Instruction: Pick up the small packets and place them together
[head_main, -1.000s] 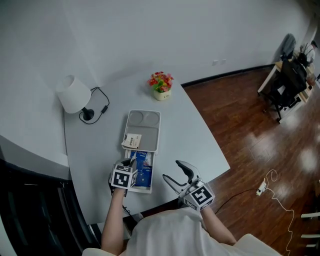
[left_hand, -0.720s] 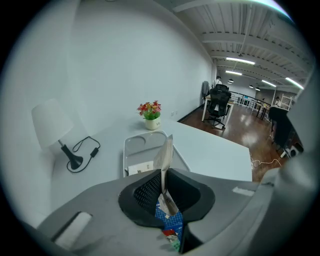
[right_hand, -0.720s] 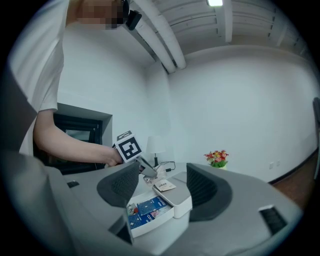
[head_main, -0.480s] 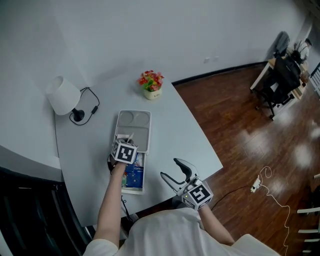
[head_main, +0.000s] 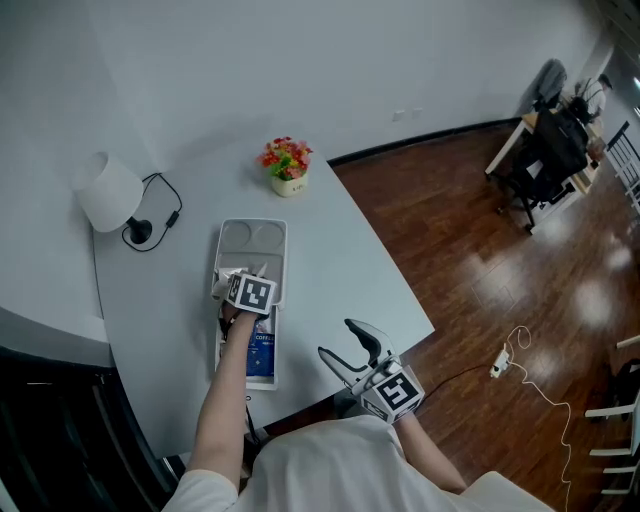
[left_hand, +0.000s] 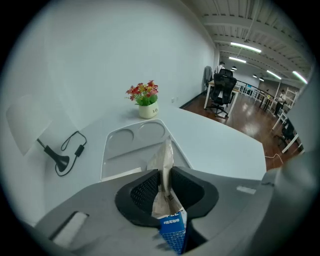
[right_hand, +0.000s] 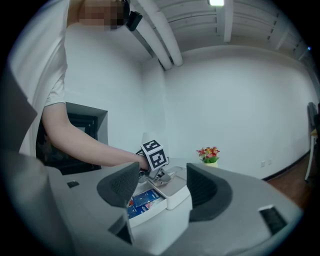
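Observation:
My left gripper (head_main: 246, 281) hangs over the near end of the white tray (head_main: 268, 229). Its jaws have just been opening, and their pads still press on a small pale packet (left_hand: 165, 167) that stands on edge between them. A blue-printed packet end (left_hand: 173, 231) shows just below the jaws. Another pale packet (head_main: 224, 281) lies in the tray's near left corner. The open box of blue packets (head_main: 258, 352) sits just nearer than the tray. My right gripper (head_main: 334, 340) hovers open and empty near the table's front edge, facing the box (right_hand: 145, 199) and the left gripper's marker cube (right_hand: 154, 154).
A pot of red flowers (head_main: 284, 162) stands at the table's far end. A white lamp (head_main: 108, 192) with a black cable (head_main: 160, 215) is at the far left. The table edge (head_main: 400, 290) drops to a wooden floor on the right.
My left gripper has moved from over the box of blue packets away towards the white tray, with the packet in its jaws. The right gripper has stayed where it was.

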